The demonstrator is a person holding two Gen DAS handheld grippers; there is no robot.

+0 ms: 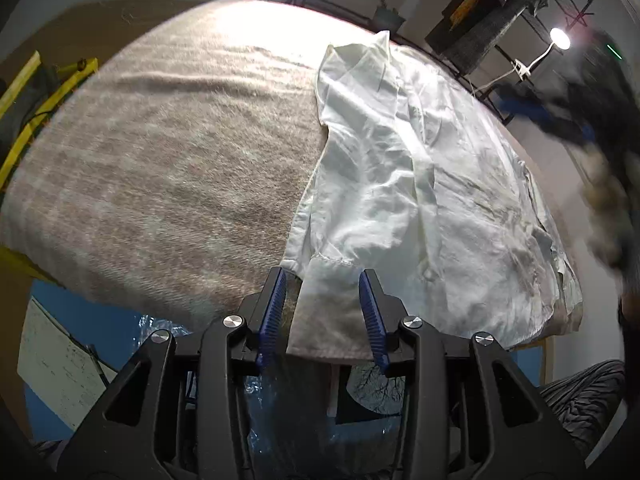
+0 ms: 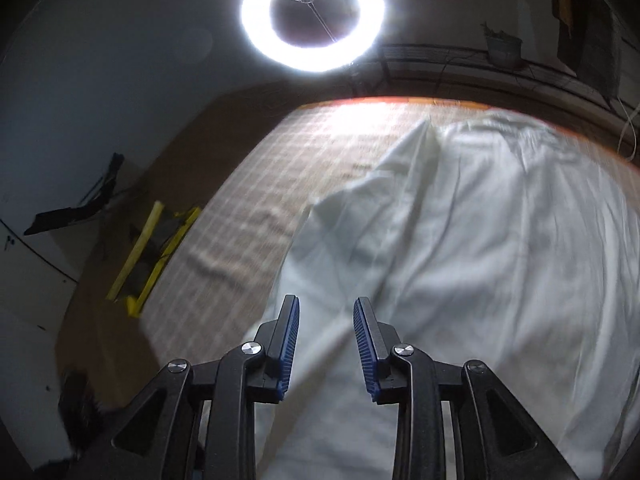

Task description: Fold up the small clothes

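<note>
A white button-up shirt [image 1: 400, 168] lies spread on the right half of a table covered by a beige checked blanket [image 1: 160, 152]. One sleeve runs toward the near edge, and its cuff [image 1: 328, 312] hangs over that edge. My left gripper [image 1: 323, 272] is open there, with the cuff lying between its blue pads and a gap left on the left side. In the right wrist view, which is blurred, my right gripper [image 2: 326, 299] is open just above the shirt [image 2: 460, 240], with nothing pinched between its fingers.
A bright ring light [image 2: 312, 20] hangs beyond the table's far edge. A yellow frame [image 2: 152, 256] stands on the floor to the left. A blurred dark and blue shape [image 1: 560, 112] hovers at the shirt's right side. The blanket [image 2: 248, 184] is bare left of the shirt.
</note>
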